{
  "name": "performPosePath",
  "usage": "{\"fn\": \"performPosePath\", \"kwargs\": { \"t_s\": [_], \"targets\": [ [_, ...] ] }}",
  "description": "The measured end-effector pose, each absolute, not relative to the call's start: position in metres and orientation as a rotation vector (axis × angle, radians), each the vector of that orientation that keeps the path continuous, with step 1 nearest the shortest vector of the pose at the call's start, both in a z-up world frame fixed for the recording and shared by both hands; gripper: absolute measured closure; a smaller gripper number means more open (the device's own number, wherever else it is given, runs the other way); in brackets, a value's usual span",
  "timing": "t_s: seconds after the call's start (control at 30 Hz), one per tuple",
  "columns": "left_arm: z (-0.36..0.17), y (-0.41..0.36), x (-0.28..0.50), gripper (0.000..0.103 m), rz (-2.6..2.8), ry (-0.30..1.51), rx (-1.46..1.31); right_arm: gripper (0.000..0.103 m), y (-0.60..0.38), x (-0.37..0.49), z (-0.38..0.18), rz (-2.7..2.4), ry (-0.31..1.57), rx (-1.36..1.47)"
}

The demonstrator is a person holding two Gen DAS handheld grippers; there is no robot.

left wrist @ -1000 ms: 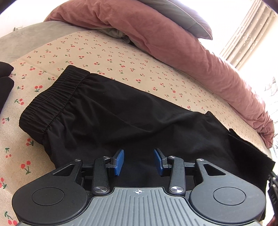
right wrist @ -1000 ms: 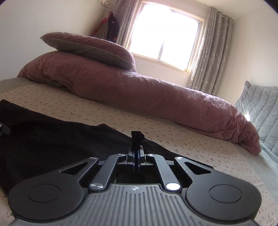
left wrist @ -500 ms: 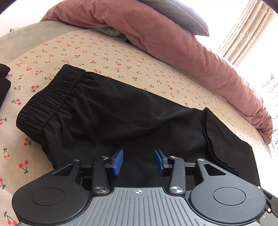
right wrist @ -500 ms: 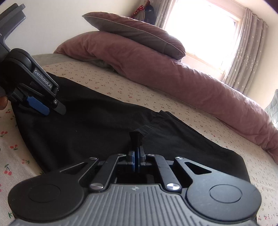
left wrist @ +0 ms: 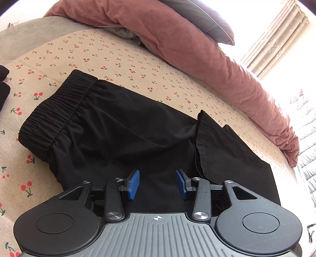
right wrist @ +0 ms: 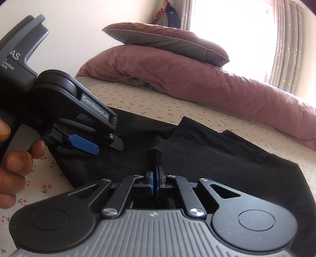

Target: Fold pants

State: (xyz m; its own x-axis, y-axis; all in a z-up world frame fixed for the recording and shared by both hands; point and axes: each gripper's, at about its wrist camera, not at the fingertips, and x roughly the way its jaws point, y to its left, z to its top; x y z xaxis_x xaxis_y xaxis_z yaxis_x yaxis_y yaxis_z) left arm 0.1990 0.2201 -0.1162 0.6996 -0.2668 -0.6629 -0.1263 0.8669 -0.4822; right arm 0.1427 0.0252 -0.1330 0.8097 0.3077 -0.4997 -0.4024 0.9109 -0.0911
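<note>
Black pants (left wrist: 128,134) lie flat on the cherry-print sheet (left wrist: 118,59), with the elastic waistband (left wrist: 59,106) at the left. My left gripper (left wrist: 157,182) hovers low over the pants' near edge, open, with nothing between its blue pads (left wrist: 133,184). My right gripper (right wrist: 155,178) is shut on a pinch of the black leg hem (right wrist: 156,156). The leg end (left wrist: 199,142) lies doubled back over the pants, its hemmed edge standing up slightly. In the right wrist view the left gripper (right wrist: 102,145) sits at the left, held by a person's hand (right wrist: 15,158).
A pink duvet (left wrist: 197,59) with a grey pillow (left wrist: 197,17) on top runs along the bed's far side. Curtains (right wrist: 286,39) and a bright window stand behind. A dark cloth (left wrist: 3,85) shows at the left edge, and a quilted grey cover (left wrist: 304,128) at the right.
My right gripper has carried the leg hem leftward toward the waistband, so the leg end now lies folded over the pants. The left gripper has hardly moved and stays open.
</note>
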Motion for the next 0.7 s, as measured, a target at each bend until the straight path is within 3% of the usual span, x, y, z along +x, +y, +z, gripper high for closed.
{"fn": "performPosePath", "kwargs": {
  "t_s": [0.23,0.33,0.7],
  "targets": [
    [-0.107,0.236,0.191,0.063,-0.056,0.764,-0.567,0.103,0.047,0.137,-0.119,0.410,0.467,-0.174],
    [-0.102,0.247,0.184,0.057,-0.024,0.739,-0.572,0.103,0.051,0.134,-0.113,0.418,0.443,-0.162],
    [-0.094,0.285,0.160,0.057,-0.005,0.698,-0.644,0.103,0.048,0.150,-0.102,0.440,0.401,0.025]
  ]
}}
